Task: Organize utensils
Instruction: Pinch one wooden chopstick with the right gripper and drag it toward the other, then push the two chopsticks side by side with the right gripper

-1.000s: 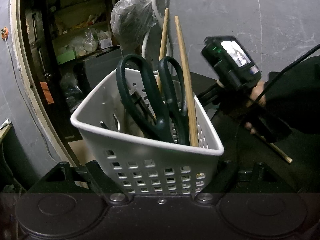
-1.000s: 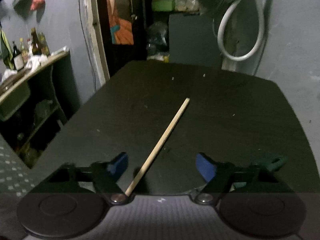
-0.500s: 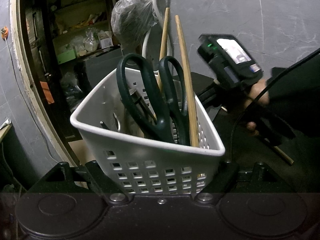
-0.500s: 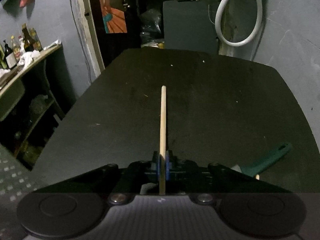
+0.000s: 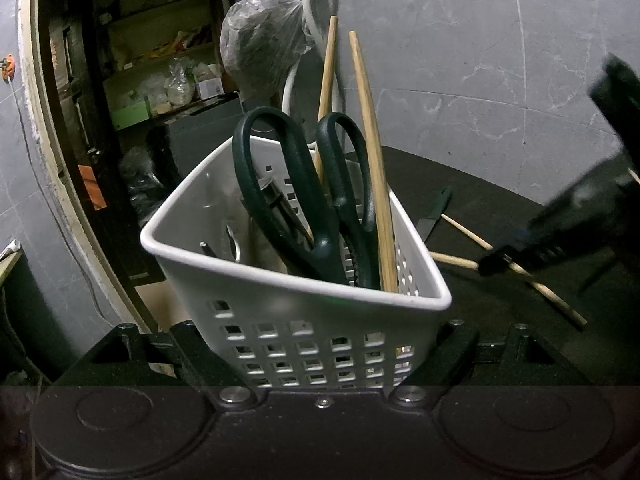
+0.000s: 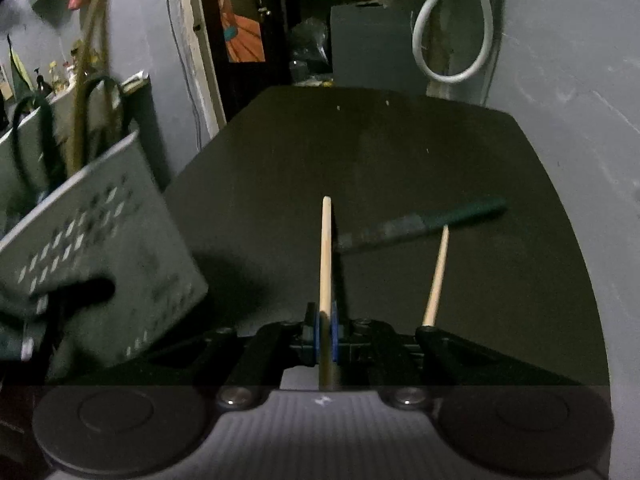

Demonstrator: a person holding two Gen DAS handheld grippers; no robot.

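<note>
Basket [image 5: 304, 320] is clamped between the left tool's [image 5: 320, 360] fingers, tilted toward the right side so its open mouth faces the incoming hand, which looks like the reason for holding it instead of leaving it on the bench [image 6: 400, 152]. Inside it: green-handled scissors [image 5: 296, 200] handles up, 2 wooden chopsticks [image 5: 374, 168] leaning against the far wall, some metal pieces lower down that I can't identify.

Right tool [image 6: 327, 330] is pinched tight on 1 chopstick [image 6: 326, 256], gripped near its lower end, stick running straight out along the fingers. That in-line grip should make it easy to drop it tip-first into the basket, which sits just left of it in the right wrist view.

Left on the bench: 1 more chopstick [image 6: 437, 276] lying just right of the held one, and a green-handled knife [image 6: 424, 222] beyond it, blade pointing left. Left wrist view shows 2 sticks near the right tool, blurred, so I can't tell which is the held one.

Judgement: insertion step next; then 2 items to go
</note>
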